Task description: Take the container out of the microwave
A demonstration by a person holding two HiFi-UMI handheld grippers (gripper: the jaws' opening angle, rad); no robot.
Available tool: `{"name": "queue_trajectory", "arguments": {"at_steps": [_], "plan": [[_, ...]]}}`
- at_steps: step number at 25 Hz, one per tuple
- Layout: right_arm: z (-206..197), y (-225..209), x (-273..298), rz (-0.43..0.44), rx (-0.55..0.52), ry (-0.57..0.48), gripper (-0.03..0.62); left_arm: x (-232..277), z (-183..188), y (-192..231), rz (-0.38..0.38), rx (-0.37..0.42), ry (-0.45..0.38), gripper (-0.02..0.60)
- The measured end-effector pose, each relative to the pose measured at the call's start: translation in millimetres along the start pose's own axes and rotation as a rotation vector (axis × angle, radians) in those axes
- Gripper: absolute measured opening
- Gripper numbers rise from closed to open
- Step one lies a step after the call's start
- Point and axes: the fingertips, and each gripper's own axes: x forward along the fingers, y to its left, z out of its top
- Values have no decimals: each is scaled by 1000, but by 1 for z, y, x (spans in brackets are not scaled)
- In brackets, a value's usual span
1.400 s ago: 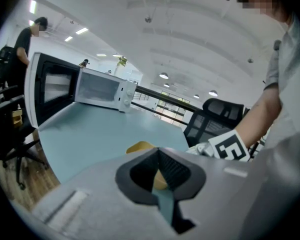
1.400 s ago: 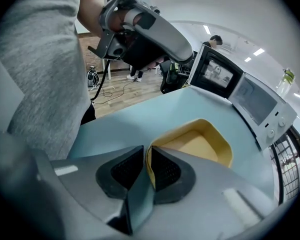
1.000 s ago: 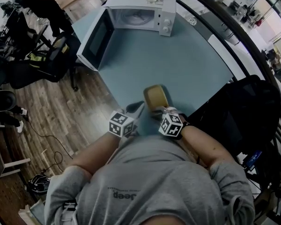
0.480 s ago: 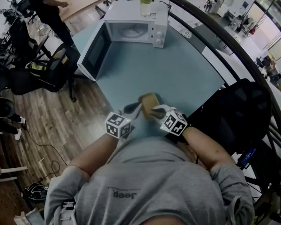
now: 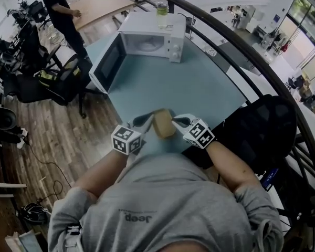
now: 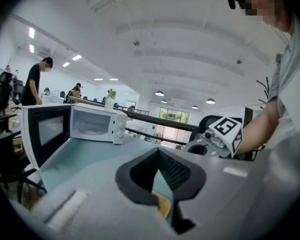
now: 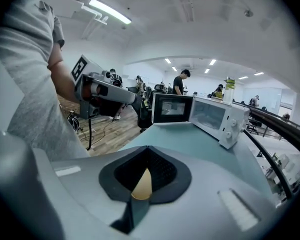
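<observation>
Container (image 5: 163,124), tan, sits on the blue-green table (image 5: 163,83) near the person's edge, between the two grippers and well apart from the open-doored microwave (image 5: 149,38). Left gripper (image 5: 145,119): jaws together, gripping nothing. Right gripper (image 5: 177,119): jaws have just been closing and meet, with nothing between them.

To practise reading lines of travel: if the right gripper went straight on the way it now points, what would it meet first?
Probably the blue table, short of the microwave, though depth is unclear. The right gripper grips the container.
</observation>
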Motion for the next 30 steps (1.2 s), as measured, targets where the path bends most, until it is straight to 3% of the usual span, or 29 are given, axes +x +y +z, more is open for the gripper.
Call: {"name": "queue_trajectory", "arguments": {"at_steps": [9, 16, 22, 30], "plan": [[-2, -9, -24, 32, 138, -74, 5, -33, 1, -35, 106, -16, -44, 20], [-7, -2, -29, 59, 179, -76, 5, -52, -7, -36, 151, -35, -52, 20], [-4, 10, -32, 42, 205, -64, 5, -57, 3, -19, 110, -36, -79, 19], [25, 4, -9, -64, 263, -90, 5, -64, 25, 27, -13, 4, -58, 20]]}}
